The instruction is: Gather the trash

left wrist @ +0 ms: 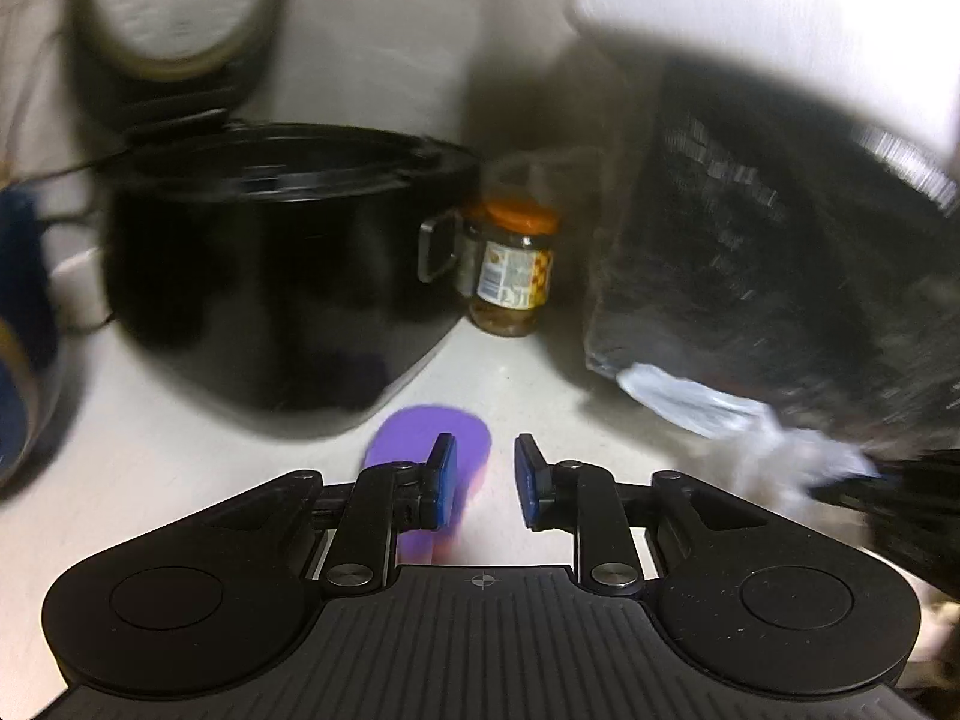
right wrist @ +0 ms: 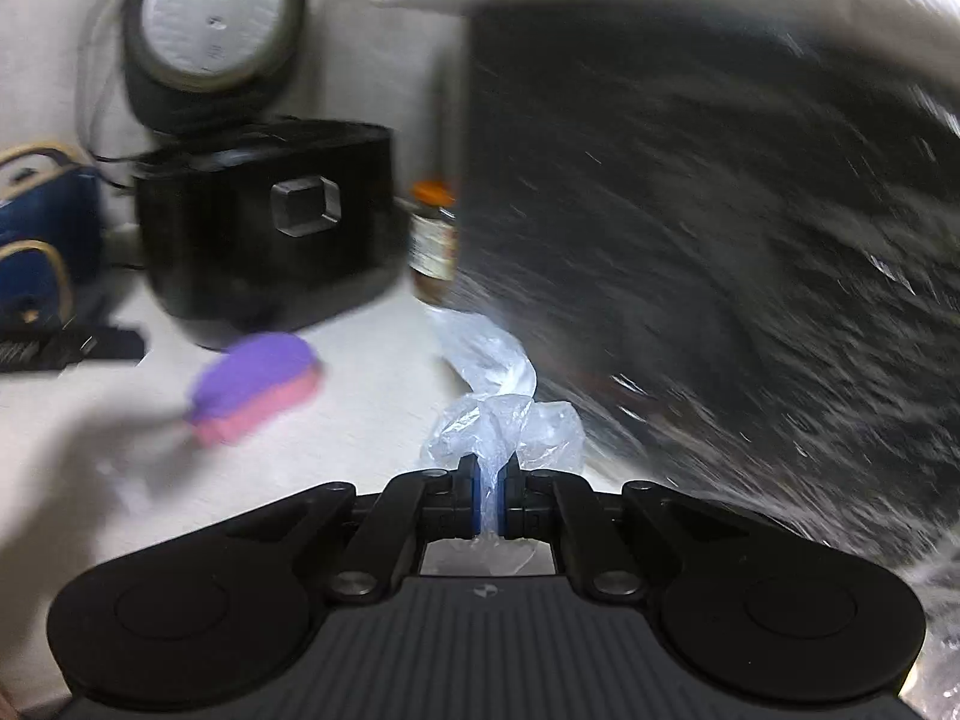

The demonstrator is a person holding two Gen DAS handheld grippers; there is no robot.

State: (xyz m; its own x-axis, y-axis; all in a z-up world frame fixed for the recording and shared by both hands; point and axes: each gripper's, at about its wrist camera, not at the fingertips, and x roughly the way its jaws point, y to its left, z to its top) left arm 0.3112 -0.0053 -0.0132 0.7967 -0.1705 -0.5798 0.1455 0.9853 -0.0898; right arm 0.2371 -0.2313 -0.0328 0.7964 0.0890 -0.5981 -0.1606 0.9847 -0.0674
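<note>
My right gripper (right wrist: 492,501) is shut on a crumpled clear plastic wrap (right wrist: 501,414), which trails toward a large black trash bag (right wrist: 720,228) filling the right of the right wrist view. In the left wrist view the wrap (left wrist: 708,408) lies at the foot of the black bag (left wrist: 780,252), with the right gripper dark at the far right edge. My left gripper (left wrist: 486,480) is open and empty, just above a purple and pink sponge (left wrist: 420,438) on the white counter (left wrist: 510,372). The sponge also shows in the right wrist view (right wrist: 258,384).
A black rice cooker (left wrist: 270,264) with its lid up (left wrist: 174,6) stands at the back left. A glass jar with an orange lid (left wrist: 513,264) sits between cooker and bag. A blue bag (right wrist: 36,240) is at the far left.
</note>
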